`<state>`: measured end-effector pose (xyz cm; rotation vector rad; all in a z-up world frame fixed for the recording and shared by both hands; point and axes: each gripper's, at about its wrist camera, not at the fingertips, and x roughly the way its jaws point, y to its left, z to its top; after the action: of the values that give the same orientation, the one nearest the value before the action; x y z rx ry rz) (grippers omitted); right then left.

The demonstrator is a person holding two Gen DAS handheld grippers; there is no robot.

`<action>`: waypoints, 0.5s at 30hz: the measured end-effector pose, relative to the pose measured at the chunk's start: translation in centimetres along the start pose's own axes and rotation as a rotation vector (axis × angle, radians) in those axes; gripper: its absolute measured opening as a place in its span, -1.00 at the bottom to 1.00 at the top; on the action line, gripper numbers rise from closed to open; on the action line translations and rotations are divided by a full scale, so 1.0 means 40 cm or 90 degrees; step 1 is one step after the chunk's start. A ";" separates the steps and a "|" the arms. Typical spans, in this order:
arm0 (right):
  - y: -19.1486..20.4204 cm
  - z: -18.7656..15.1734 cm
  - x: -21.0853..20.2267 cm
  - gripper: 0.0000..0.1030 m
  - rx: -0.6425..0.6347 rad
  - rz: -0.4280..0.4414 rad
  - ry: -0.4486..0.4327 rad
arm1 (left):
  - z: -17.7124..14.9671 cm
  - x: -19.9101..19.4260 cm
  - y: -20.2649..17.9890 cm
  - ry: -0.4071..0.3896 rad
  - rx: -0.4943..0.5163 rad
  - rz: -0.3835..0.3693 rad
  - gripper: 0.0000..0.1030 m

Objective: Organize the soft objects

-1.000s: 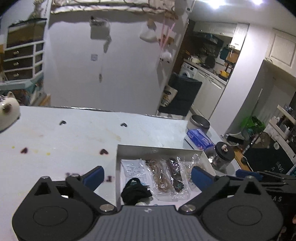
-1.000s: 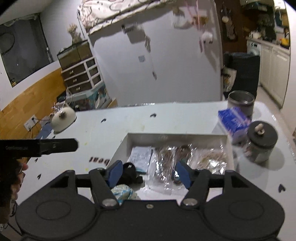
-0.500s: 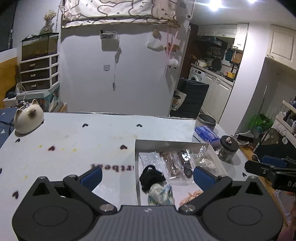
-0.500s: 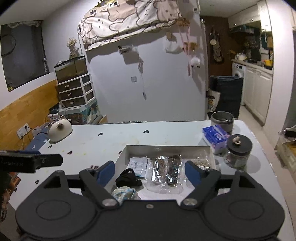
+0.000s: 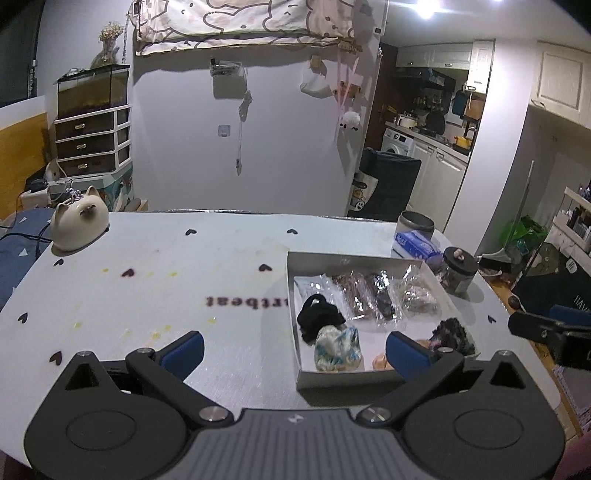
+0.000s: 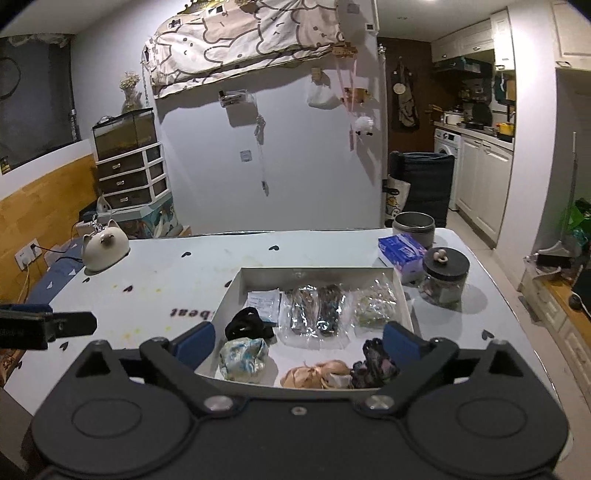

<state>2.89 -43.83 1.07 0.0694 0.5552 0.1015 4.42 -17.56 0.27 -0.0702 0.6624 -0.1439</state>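
Both tools are built alike. The left gripper (image 5: pixel 293 349) has a black plastic frame with two round discs moulded into its top, angled black arms fixed by silver screws, and blue pads on the fingertips (image 5: pixel 183 349); its middle plate is grey and ribbed, with a small white mark. The right gripper (image 6: pixel 298 341) has the same black frame, silver screws and blue pads, with a plain black middle.

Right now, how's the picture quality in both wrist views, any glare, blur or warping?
Left wrist view: bright ceiling light flares at the top, mirrored "beat" print on the white table is slightly soft. Right wrist view: dim, glare on the clear plastic packets. Both: fisheye bends walls, corners vignetted.
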 end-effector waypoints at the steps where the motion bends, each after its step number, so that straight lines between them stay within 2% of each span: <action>1: 0.001 -0.005 -0.005 0.94 0.002 -0.004 -0.002 | -0.005 -0.001 0.000 0.002 0.002 0.002 1.00; 15: 0.020 -0.025 -0.029 1.00 -0.002 -0.016 0.004 | -0.019 -0.019 0.009 0.003 -0.001 0.005 1.00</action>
<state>1.30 -43.12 0.90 0.0590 0.5614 0.0789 3.41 -17.12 0.10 -0.0682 0.6681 -0.1357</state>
